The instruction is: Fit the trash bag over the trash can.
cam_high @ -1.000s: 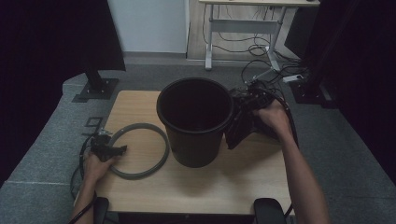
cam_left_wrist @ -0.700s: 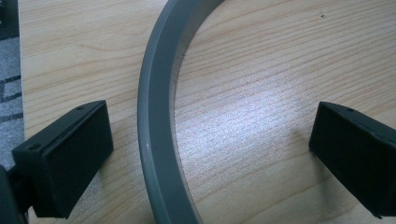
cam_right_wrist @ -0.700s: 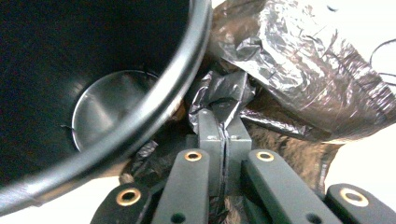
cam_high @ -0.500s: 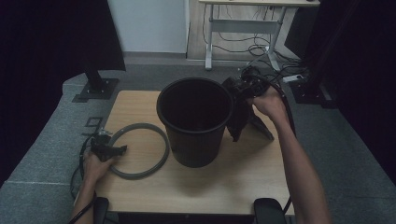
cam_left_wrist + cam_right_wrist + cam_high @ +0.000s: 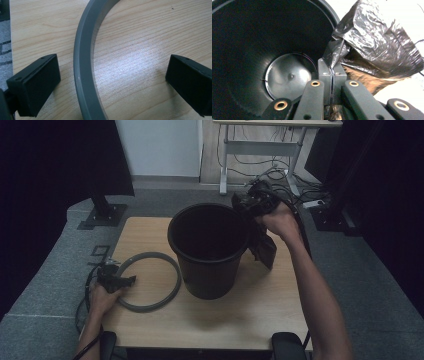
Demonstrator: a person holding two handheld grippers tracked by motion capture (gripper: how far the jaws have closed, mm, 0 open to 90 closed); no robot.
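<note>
The black plastic bag [image 5: 372, 40] is pinched at one corner between the shut jaws of the right claw [image 5: 332, 72], which is held up beside the far right rim of the black bin [image 5: 209, 251]. In the high view the bag [image 5: 264, 249] is seen hanging below the right claw [image 5: 254, 202], draped down the outside of the bin's right wall and clear of the desk [image 5: 260, 305]. In the right gripper view the crumpled film is spread up and to the right of the jaws, while the open mouth and round bottom of the bin [image 5: 262, 50] are seen to their left; the bag is outside the bin, just beside its rim.

The bin is stood upright near the middle of the desk. A grey ring [image 5: 150, 281] is laid flat on the desk to the bin's left, close to its base. The left claw [image 5: 117, 281] is rested at the ring's left edge. In the left gripper view its jaws are spread wide on either side of the ring's band [image 5: 83, 75], with neither pad pressed on it; the band is nearer the left jaw, and bare wood [image 5: 135, 60] is seen between the band and the other jaw
</note>
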